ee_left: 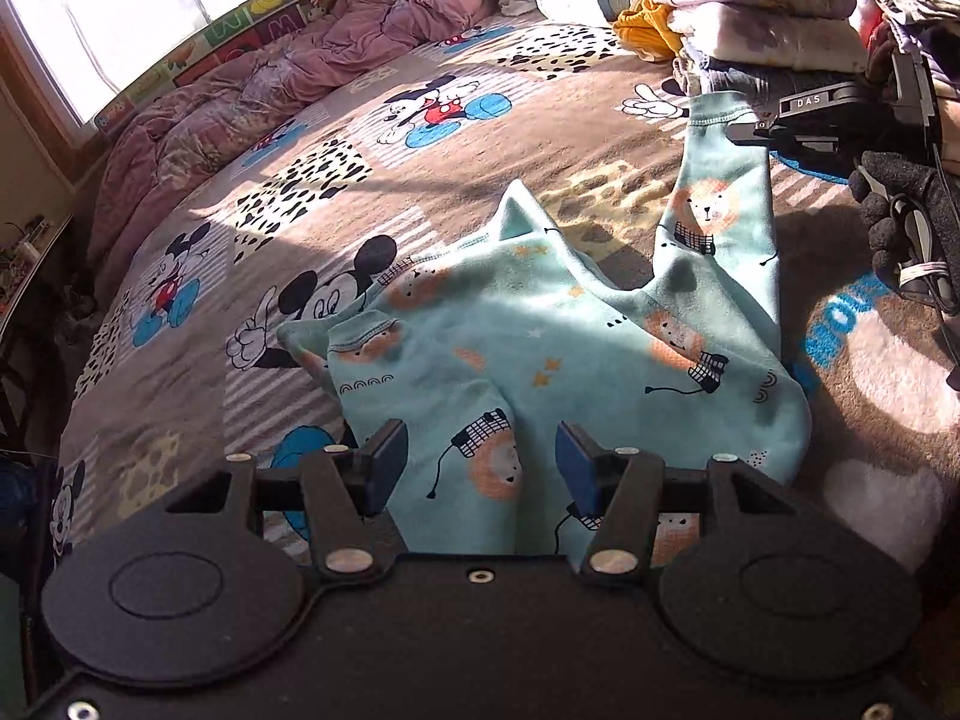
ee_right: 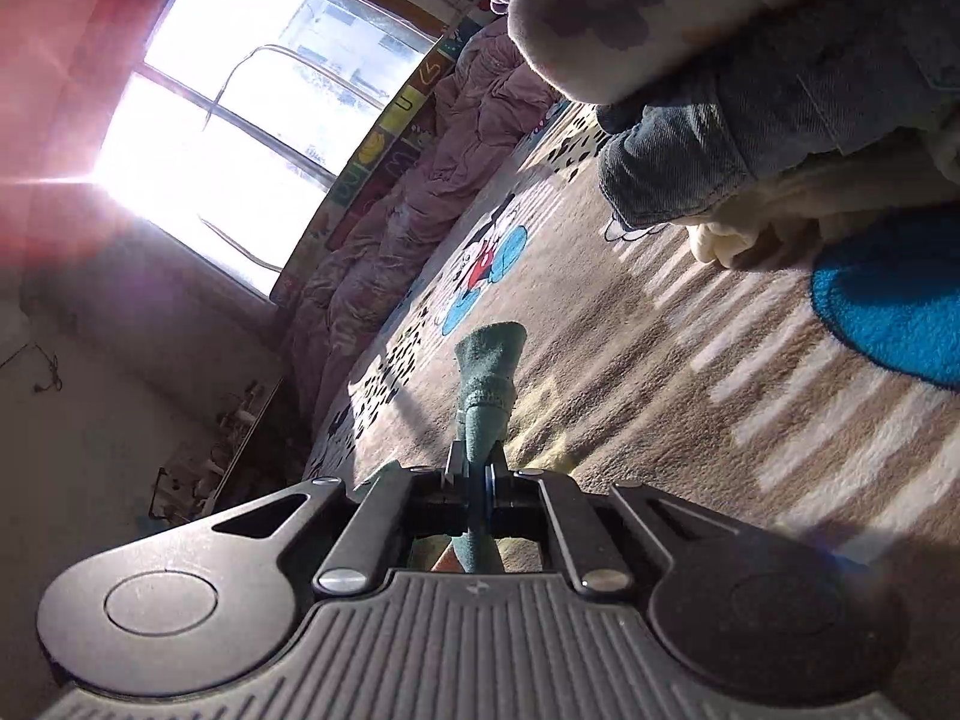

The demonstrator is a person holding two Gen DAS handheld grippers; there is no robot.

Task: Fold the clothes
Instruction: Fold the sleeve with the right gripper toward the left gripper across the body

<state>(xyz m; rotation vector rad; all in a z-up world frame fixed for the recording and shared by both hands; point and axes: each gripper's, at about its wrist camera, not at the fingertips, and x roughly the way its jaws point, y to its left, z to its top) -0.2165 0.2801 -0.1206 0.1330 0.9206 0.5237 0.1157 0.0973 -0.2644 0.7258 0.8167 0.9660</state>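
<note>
One mint-green lion-print fleece garment (ee_left: 540, 336) rumpled on brown cartoon-mouse bed blanket (ee_left: 420, 168). Left gripper (ee_left: 474, 468) jaws apart, hovering over near hem. Right gripper (ee_right: 477, 474) clamped on raised leg cuff. Folded clothes stack (ee_left: 762, 18) behind, cut off. Gloved hand (ee_left: 900, 228) partly visible.

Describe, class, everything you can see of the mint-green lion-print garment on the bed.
The mint-green garment looks like soft fleece, printed with orange lions, stars and black squiggles, with stitched hems. It lies crumpled on the cartoon-mouse blanket, one leg or sleeve pulled up and away. The right gripper pinches that end; the left gripper is open above it.
</note>
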